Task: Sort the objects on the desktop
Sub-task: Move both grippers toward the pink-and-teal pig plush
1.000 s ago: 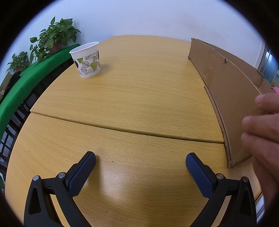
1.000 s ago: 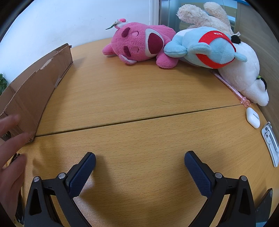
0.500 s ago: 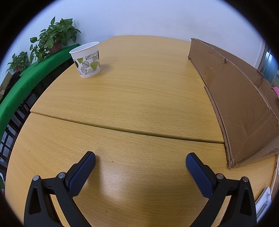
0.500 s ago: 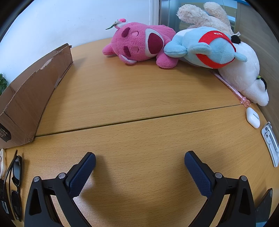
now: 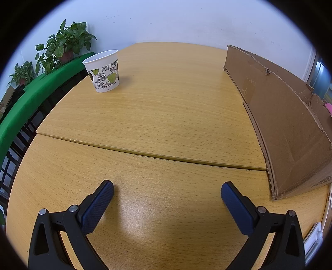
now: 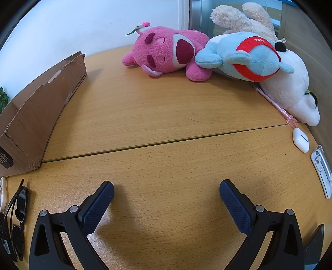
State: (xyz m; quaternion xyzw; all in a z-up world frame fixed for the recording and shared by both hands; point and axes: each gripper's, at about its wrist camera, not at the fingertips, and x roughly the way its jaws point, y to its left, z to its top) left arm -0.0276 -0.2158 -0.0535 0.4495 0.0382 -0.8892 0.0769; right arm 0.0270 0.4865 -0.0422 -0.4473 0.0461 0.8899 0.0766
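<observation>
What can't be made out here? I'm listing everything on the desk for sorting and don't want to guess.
- Inside of the cardboard box: both views show only its outer walls, so its contents are hidden.
- Inside of the paper cup: left view; its rim and wall block it.
- Sunglasses: right view; cut off by the left image edge.
- Dark flat thing: right view; hidden partly by the gripper and the image edge.
- Cream plush toy: right view; mostly behind the blue plush toy.

wooden table (image 5: pixel 166 116) – paper cup (image 5: pixel 103 71), cardboard box (image 5: pixel 286 124), plush toys (image 6: pixel 217 56)
</observation>
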